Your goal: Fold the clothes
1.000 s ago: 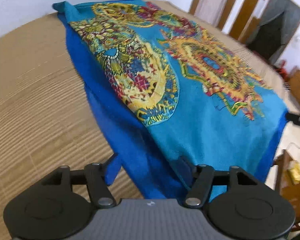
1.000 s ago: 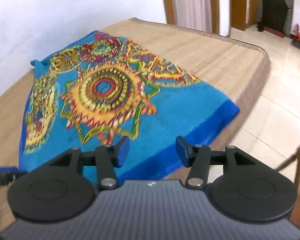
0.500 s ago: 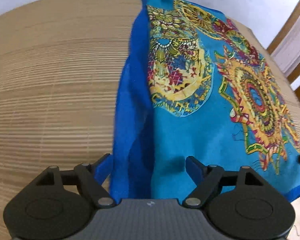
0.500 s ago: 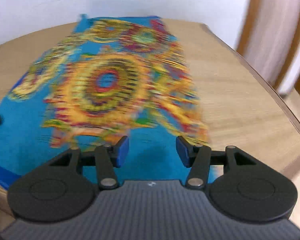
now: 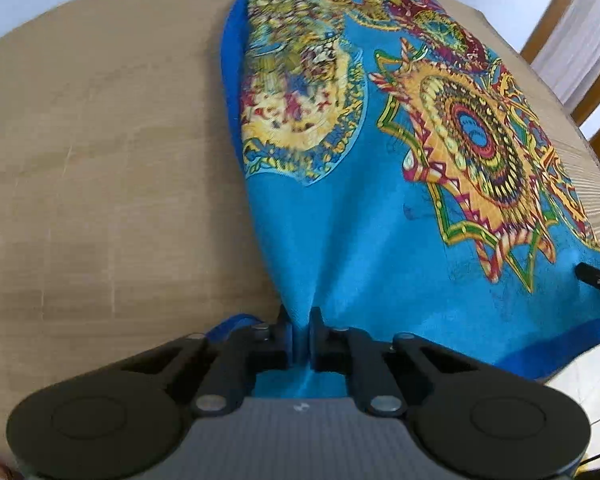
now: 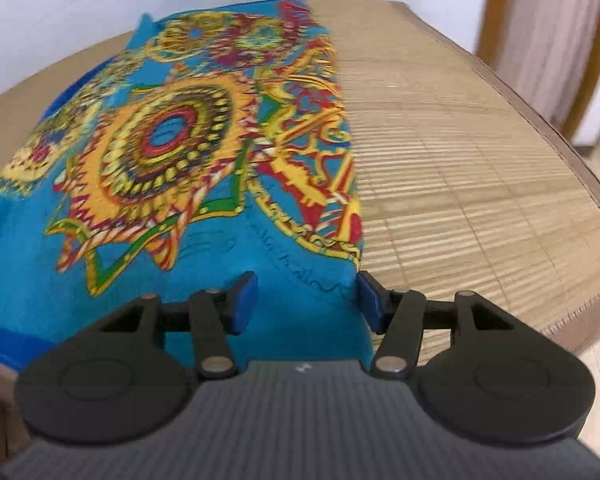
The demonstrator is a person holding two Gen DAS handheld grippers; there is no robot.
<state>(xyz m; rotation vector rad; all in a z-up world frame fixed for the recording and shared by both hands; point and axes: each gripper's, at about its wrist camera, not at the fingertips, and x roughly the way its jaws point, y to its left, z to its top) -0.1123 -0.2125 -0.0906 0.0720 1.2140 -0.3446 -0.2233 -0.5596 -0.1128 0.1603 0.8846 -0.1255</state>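
Left gripper [image 5: 299, 338]: its jaws are closing and the pads already pinch a bunched-up bit of the cloth's near edge. Folds fan out from the pinch.
Right gripper [image 6: 306, 300]: jaws stand apart with a wide gap. The pads hang over the near right corner of the cloth and squeeze nothing. One pad is over the blue part, the other at the cloth's right edge, by the mat. The tip of this gripper also shows at the far right of the left view.
Cloth [image 5: 380, 240]: bright blue, with big round and star shapes in yellow, red and green. It lies spread flat on the mat, apart from the bunch in the left gripper.
Which way it points: its long side runs away from both grippers, toward the wall. The near end is plain blue with a darker blue band [image 5: 560, 344] along the edge. A darker blue strip also runs down its left side.
Mat [image 6: 460, 160]: tan, woven in thin strips, with a brown border. The cloth sits on it, with bare mat on both sides.
Room: a white wall [image 6: 100, 0] is behind the mat. A pale curtain [image 6: 540, 40] in a wooden frame is at the right. A light floor shows past the mat's near edge.
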